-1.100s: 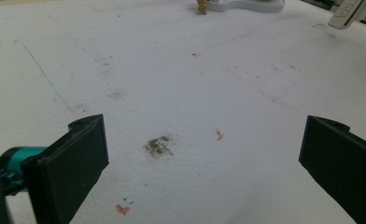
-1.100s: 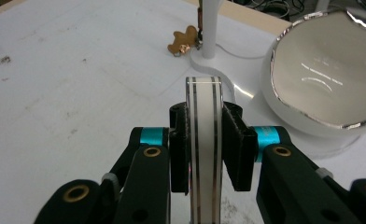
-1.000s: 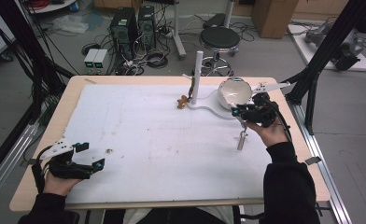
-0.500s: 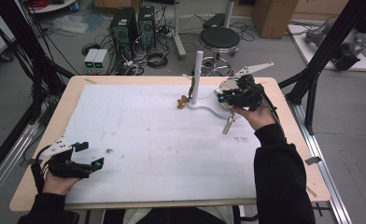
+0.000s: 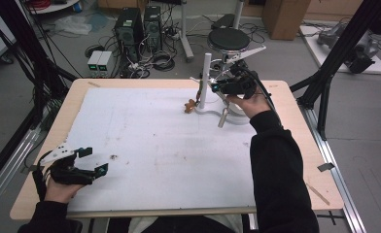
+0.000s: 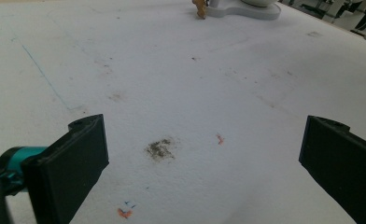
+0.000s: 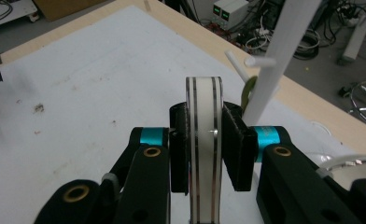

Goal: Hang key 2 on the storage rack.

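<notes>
**Kid:** What are you holding?

**Me:** My right gripper (image 7: 203,144) is shut on a white ring (image 7: 203,93) with thin dark lines. The pads squeeze it from both sides. I hold it up in the air, just beside the white stand (image 7: 284,51) at the far side of the table.

**Kid:** And your other one?

**Me:** My left gripper (image 5: 94,160) is wide open with nothing in it. It rests at the near left corner.

**Kid:** What can go wrong?

**Me:** I think the ring can slip. It is smooth and thin, and the pads grab just a small part of it. If it drops, it can roll off the table. I can also bump the stand, because I am so close. Then it may tip, and the greenish loop (image 7: 248,91) on it may fall. The pegs (image 7: 260,60) are short too, so I can miss one.

**Kid:** What is the table like?

**Me:** A wooden table (image 5: 295,131) with a big white sheet (image 5: 154,141) on top. The sheet has little marks and a dirty spot (image 6: 160,148). A small brown thing (image 5: 191,105) lies by the foot of the stand.

**Kid:** And the room?

**Me:** It is messy. There are computers (image 5: 135,24), lots of cables, a round stool (image 5: 229,39) and a cardboard box (image 5: 285,12) on the grey floor.
</notes>
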`<action>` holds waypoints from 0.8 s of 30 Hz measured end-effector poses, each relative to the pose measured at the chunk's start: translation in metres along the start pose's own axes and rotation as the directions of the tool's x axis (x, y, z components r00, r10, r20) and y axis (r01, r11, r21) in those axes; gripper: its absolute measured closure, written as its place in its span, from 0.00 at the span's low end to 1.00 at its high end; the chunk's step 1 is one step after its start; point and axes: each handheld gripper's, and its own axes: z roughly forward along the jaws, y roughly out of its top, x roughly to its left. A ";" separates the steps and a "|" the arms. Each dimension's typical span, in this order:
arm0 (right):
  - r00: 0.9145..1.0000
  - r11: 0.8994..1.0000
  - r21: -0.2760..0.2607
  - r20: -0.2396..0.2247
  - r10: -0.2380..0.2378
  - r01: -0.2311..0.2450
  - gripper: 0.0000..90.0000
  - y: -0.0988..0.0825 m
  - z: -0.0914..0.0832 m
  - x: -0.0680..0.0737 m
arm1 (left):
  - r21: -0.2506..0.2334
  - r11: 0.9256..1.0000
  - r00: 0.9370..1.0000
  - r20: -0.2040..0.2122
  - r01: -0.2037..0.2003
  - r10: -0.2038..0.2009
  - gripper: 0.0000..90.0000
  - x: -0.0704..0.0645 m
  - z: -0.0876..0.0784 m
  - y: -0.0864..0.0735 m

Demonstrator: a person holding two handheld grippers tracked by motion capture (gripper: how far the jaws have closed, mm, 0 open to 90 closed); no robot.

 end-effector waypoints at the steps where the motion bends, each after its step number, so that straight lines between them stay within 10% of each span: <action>1: 1.000 1.000 0.000 0.000 0.000 0.000 0.82 0.000 0.000 0.000 | 0.000 1.000 1.000 0.000 0.000 0.000 0.02 0.000 0.000 0.000; 24: 0.996 0.996 -0.013 -0.029 -0.089 0.089 0.82 0.069 0.027 -0.007 | 0.007 1.000 0.999 -0.032 0.018 -0.018 0.02 0.003 -0.008 -0.004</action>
